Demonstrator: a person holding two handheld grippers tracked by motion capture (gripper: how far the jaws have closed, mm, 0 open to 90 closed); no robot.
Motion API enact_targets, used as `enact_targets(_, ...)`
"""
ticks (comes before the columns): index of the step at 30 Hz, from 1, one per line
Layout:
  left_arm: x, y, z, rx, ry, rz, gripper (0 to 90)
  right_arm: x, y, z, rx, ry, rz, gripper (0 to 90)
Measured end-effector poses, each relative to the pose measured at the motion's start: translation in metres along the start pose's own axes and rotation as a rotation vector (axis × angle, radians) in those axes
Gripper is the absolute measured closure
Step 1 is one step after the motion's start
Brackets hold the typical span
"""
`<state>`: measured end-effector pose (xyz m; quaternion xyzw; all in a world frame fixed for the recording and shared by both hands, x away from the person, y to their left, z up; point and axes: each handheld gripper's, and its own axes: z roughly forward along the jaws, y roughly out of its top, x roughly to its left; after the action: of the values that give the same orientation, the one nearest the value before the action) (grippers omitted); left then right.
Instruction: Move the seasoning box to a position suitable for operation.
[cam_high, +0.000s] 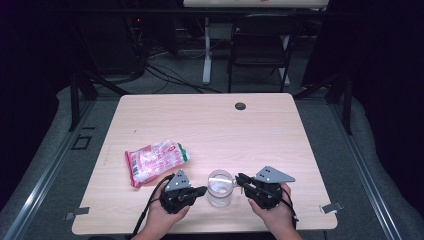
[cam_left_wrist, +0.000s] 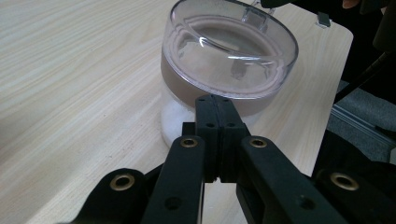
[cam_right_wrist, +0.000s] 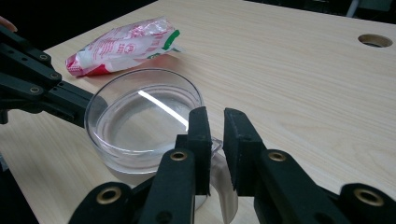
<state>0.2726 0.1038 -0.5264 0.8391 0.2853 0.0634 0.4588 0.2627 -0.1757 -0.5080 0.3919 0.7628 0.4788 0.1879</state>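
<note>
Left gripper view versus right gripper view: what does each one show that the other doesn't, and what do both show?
Left gripper view alone: the left gripper, jaws shut together with nothing between them, tips just short of the cup's near wall, and the white stuff low in the cup.

Right gripper view alone: the right gripper, its jaws either side of the cup's handle, a red and white bag beyond the cup, and a round hole in the table.

Both: the clear cup on the wooden table.

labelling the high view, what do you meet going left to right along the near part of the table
snack bag → left gripper → clear glass mug → right gripper
</note>
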Motion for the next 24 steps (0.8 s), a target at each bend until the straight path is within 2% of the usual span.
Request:
enact_targets(8,-0.001,0.002,-0.002,-0.006,0.003,0.003,90.0,0.002,-0.001,-0.001,-0.004,-0.011,-0.008,78.0)
enact_targets(13,-0.002,0.005,-0.004,-0.028,-0.002,-0.006,90.0,0.003,-0.002,-0.004,-0.001,-0.008,-0.023,73.4)
enact_targets(16,-0.002,0.008,-0.006,-0.036,-0.009,0.009,89.7,0.004,-0.002,-0.006,-0.006,-0.001,-0.036,70.1)
enact_targets(18,-0.004,0.009,-0.006,-0.042,-0.006,0.018,89.1,0.007,-0.002,-0.008,-0.008,0.005,-0.052,67.9)
enact_targets(22,-0.007,0.012,-0.005,-0.041,-0.001,0.039,88.3,0.012,-0.004,-0.011,-0.002,0.025,-0.117,62.8)
enact_targets(24,-0.007,0.014,-0.005,-0.047,-0.004,0.037,87.9,0.016,-0.005,-0.013,0.004,0.032,-0.148,58.1)
